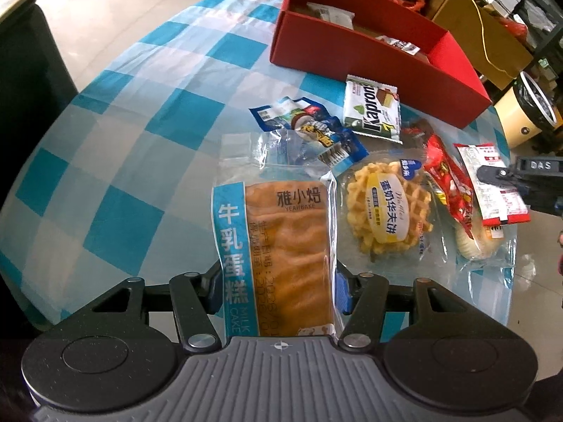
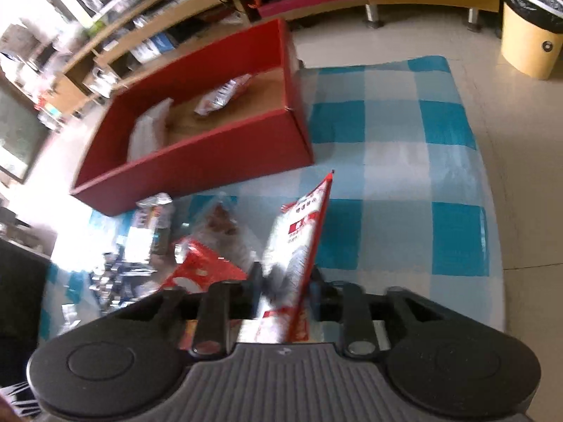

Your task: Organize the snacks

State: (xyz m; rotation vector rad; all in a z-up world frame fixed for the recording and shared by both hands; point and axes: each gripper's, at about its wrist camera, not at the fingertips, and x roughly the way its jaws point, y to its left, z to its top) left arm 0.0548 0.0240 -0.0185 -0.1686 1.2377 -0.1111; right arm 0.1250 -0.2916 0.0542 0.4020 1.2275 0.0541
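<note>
Right tool (image 2: 281,295) pinching red-white snack packet (image 2: 299,242); red box (image 2: 211,154) beyond on checked cloth (image 2: 404,161).

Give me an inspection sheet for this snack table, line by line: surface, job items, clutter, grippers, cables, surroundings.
Surface: blue-and-white checked cloth.
Job's things: red box holding a few packets; milk cake packet, waffle, green wafer packet and others loose.
Clutter: nothing seen.
Grippers: left gripper closed on the milk cake packet; right gripper around a red-and-white packet.
Cables: yellow cable behind the table.
Surroundings: bin, shelves, tiled floor.
</note>
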